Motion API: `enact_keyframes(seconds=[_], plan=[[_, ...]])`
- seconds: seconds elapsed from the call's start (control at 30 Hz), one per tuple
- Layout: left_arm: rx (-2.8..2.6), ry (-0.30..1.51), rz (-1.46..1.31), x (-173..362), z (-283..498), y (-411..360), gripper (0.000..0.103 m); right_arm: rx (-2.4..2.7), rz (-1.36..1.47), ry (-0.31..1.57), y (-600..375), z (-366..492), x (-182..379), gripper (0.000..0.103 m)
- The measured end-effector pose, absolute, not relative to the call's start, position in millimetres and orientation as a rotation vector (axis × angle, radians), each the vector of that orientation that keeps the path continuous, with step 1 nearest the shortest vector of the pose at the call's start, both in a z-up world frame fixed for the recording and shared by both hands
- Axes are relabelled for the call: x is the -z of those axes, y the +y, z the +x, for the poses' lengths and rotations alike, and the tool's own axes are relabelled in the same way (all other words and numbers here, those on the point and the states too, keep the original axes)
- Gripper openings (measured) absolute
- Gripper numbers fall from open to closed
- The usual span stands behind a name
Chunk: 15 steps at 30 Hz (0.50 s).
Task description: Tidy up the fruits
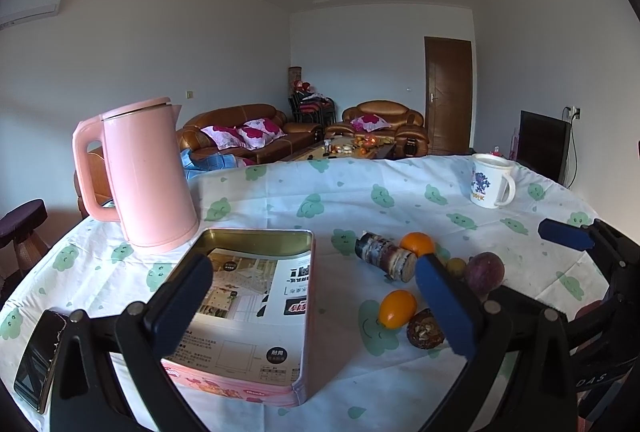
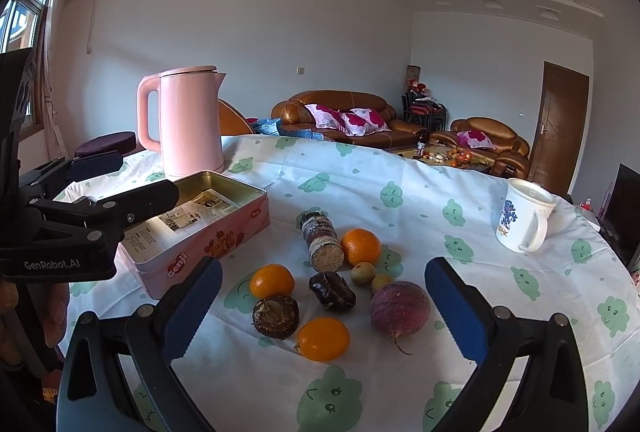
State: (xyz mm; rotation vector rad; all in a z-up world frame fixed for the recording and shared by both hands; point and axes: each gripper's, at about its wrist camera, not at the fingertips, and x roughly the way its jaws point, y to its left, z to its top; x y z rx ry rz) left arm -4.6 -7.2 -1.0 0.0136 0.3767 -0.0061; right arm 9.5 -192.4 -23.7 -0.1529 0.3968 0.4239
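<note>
The fruits lie loose in a cluster on the cloud-print tablecloth point(image 2: 400, 160): three oranges point(image 2: 323, 338), a purple round fruit point(image 2: 400, 307) with a thin tail, two small yellowish ones point(image 2: 362, 273) and two dark, wrinkled pieces point(image 2: 275, 316). A short cut section of cane point(image 2: 322, 242) rests among them, touching the far orange. The right gripper point(image 2: 324, 312) hovers over the cluster, jaws spread wide and empty. The left gripper point(image 1: 314, 306) is likewise spread, above the open pink tin point(image 1: 256, 312) (only printed paper inside). Behind the tin stands a pink kettle point(image 1: 144, 176); a white mug point(image 2: 524, 216) sits well apart to the right, and a phone point(image 1: 38, 360) lies at the table edge.
</note>
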Motion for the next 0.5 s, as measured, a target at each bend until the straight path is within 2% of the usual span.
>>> enact_keyframes(seconds=[0.5], plan=[[0.005,0.384,0.017,3.2,-3.4,-6.6,0.103,-0.427,-0.153,0.400,-191.8,9.7,26.6,0.102]])
